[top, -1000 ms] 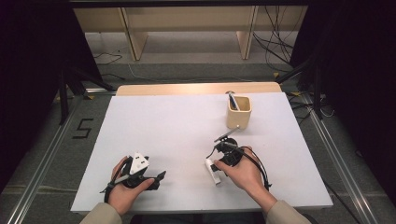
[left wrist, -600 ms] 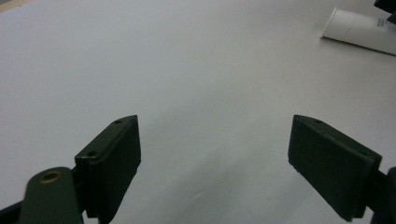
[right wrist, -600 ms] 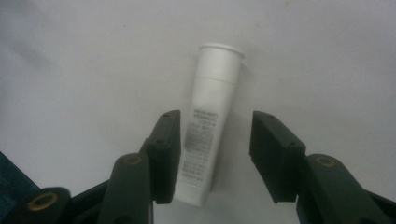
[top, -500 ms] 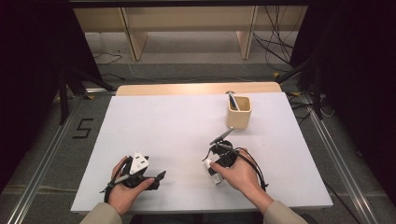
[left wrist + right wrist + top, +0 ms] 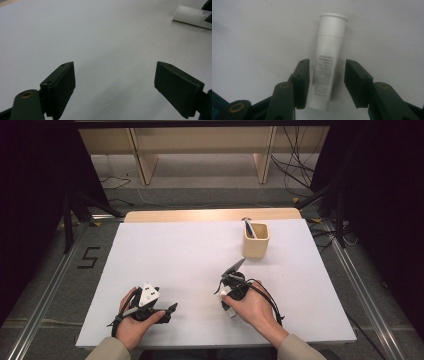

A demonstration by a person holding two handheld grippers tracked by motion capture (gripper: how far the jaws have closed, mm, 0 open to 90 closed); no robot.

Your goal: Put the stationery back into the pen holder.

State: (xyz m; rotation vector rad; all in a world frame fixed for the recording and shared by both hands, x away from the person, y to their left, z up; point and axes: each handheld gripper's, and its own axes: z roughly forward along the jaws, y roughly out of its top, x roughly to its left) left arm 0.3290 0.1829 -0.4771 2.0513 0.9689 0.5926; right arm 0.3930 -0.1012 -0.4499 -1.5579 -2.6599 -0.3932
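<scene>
A white plastic tube (image 5: 327, 70) with small grey print lies flat on the white table (image 5: 190, 255), cap end away from my right gripper (image 5: 327, 62). The black jaws of that gripper straddle the tube's lower half, with a narrow gap on each side, so it is open. From above, the right gripper (image 5: 226, 299) sits under the person's right hand, over the tube (image 5: 229, 310). My left gripper (image 5: 115, 67) is open wide with nothing between its jaws. It rests on the table at the front left (image 5: 167, 312), and the tube (image 5: 190, 16) lies off to its far right.
A beige square cup (image 5: 256, 244) stands on the table at the back right with a dark-tipped stick (image 5: 248, 227) leaning in it. The table's wooden far edge (image 5: 210, 215) borders a floor with shelving legs and cables. The floor at left carries a tape mark.
The right hand has shifted slightly left and nearer, bringing its gripper down over the tube. The left hand and the tube have stayed put.
</scene>
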